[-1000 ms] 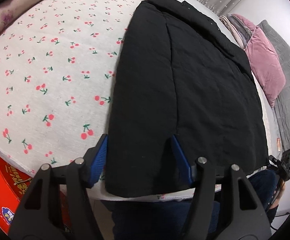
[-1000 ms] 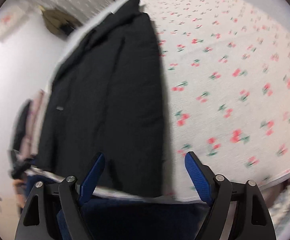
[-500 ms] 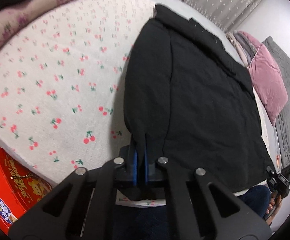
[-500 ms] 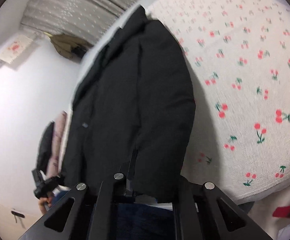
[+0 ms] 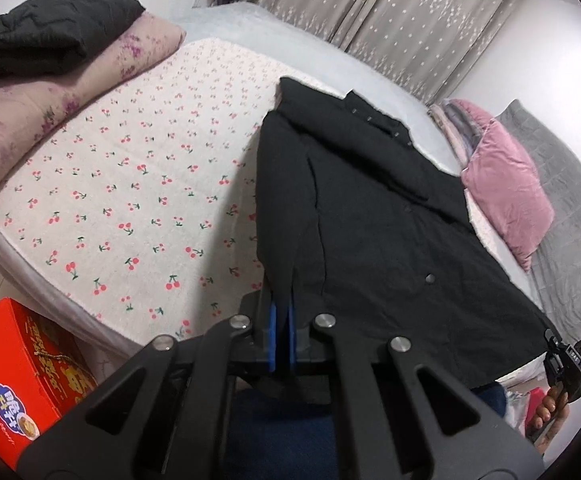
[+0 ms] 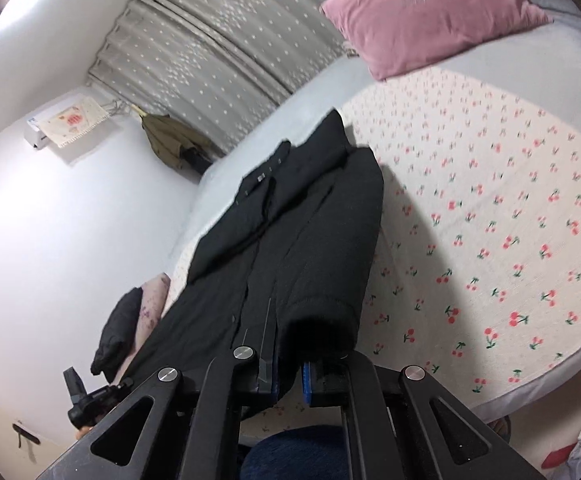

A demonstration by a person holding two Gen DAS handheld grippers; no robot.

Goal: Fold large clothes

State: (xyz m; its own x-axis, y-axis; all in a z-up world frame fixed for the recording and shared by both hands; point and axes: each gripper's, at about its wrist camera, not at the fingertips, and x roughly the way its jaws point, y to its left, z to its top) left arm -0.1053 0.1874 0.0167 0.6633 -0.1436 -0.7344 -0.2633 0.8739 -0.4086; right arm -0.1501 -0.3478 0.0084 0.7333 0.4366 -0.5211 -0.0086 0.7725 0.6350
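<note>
A large black coat [image 5: 378, 216] lies lengthwise on the cherry-print bedsheet [image 5: 130, 184], collar at the far end, buttons showing down its front. My left gripper [image 5: 281, 338] is shut on the coat's near hem at its left corner, and the cloth rises off the bed there. In the right wrist view the same black coat [image 6: 290, 240] runs away from me, a sleeve folded along its right side. My right gripper [image 6: 288, 376] is shut on the hem at the near right corner, just below the sleeve cuff [image 6: 322, 328].
A pink pillow [image 5: 506, 196] and grey quilt [image 5: 570, 216] lie right of the coat. Folded floral bedding [image 5: 50, 92] with a black garment [image 5: 42, 32] on top sits far left. A red box [image 5: 18, 364] stands beside the bed. Curtains [image 6: 226, 48] hang behind. A person's blue trousers [image 6: 298, 456] are below.
Both grippers went from open around the coat's near hem to shut on it. Both have since risen, lifting the hem off the bed, and the views tilted up toward the curtains.
</note>
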